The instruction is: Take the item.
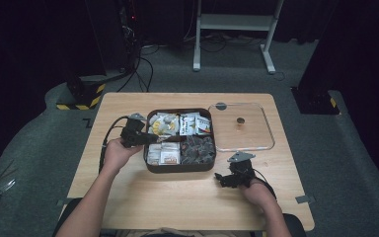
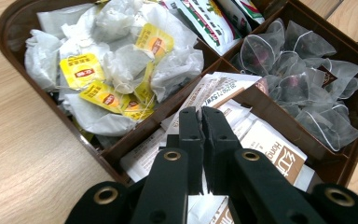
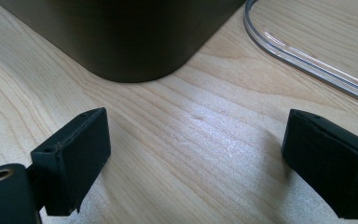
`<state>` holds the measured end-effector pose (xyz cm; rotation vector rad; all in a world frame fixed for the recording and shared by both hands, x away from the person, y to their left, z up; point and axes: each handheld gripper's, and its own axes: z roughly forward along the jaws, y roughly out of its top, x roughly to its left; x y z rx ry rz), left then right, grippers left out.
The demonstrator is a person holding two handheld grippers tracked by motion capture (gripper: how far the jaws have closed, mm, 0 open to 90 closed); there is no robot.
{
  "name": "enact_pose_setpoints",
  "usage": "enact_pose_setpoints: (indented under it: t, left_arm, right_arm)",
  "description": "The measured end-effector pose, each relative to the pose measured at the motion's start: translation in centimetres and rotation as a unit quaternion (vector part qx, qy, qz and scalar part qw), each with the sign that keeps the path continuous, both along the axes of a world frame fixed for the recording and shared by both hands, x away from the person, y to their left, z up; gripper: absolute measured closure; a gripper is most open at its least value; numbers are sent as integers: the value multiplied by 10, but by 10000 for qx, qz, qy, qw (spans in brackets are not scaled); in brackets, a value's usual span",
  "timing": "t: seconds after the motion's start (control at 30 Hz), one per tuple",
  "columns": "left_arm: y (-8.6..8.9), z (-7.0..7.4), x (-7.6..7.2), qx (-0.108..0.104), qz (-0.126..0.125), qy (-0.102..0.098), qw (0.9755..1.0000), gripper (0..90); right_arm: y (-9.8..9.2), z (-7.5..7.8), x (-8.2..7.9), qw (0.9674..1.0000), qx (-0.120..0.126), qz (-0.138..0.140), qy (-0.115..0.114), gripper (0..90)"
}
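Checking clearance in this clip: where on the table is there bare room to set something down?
Bare wood runs along the table's near edge, between the tea box and the person, and along the far edge behind the box. Crowded: the box itself, and the clear lid on its right.

Table [image 1: 128, 197] bore a four-compartment box [image 1: 179, 168] at centre | lid [image 1: 242, 127] lay just right of it | tagged tea bags [image 2: 116, 70] sat far-left, sachets [image 1: 195, 123] far-right, pyramid bags [image 2: 303, 79] near-right, flat packets [image 2: 270, 140] near-left | left gripper [image 2: 201, 114] hung over those packets | right gripper [image 3: 196, 154] stood before the box's near-right corner.
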<state>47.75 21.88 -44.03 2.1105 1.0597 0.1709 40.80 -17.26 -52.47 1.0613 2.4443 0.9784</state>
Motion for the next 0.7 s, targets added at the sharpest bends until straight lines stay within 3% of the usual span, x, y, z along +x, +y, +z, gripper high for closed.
enact_pose_setpoints:
  t: [0.7]
  left_arm:
    - [33, 8, -8, -194, 380, -54, 9991, 873]
  right_arm:
    - [1, 0, 4, 10000, -6, 67, -12, 77]
